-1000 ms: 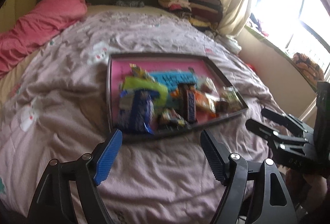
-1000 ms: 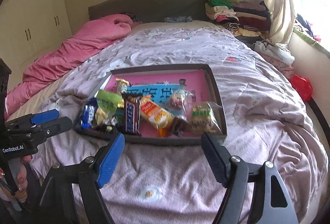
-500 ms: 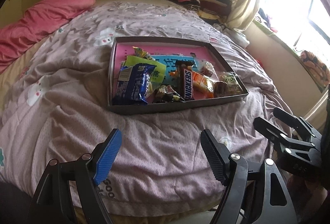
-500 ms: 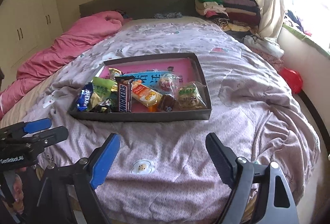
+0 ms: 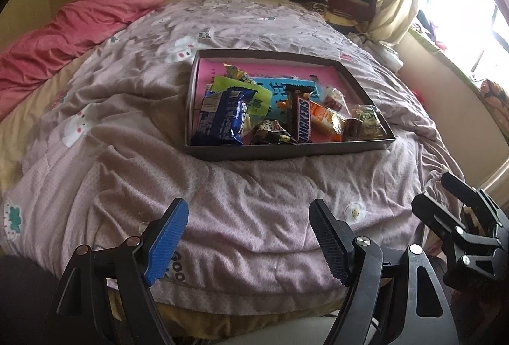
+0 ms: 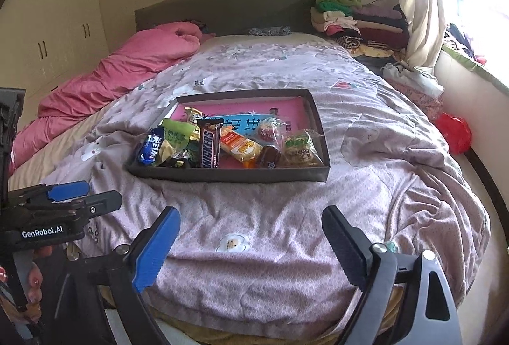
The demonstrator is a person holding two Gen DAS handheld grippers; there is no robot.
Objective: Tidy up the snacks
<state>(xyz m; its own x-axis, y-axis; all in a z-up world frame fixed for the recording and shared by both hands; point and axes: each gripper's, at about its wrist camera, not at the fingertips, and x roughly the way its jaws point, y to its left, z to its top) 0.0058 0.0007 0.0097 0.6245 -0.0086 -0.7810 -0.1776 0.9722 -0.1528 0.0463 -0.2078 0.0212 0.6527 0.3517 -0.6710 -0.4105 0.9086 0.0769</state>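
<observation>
Sunlight from the window falls on a big bed (image 6: 381,154) with a wrinkly lilac blanket. On the middle of the bed sits a flat dark tray (image 6: 229,175) with a pink floor, and all the snacks are piled at its near end.

Both grippers hang over the near edge of the bed, well apart from the tray, which lies far ahead of them. The left gripper (image 5: 248,241) has its jaws apart with nothing between them. The right gripper (image 6: 251,241) has jaws that are opening, also with nothing between them.

The Snickers bar (image 6: 210,145) lies in the middle of the pile, its long side running from near to far. A blue cookie pack (image 5: 224,117) rests at the left end, so the left gripper looks closer to it (my guess). A clear bag of green cakes (image 6: 300,148) sits at the right end, closer to the right gripper.

The far half of the tray is mostly bare, so there is room to spread things out.
</observation>
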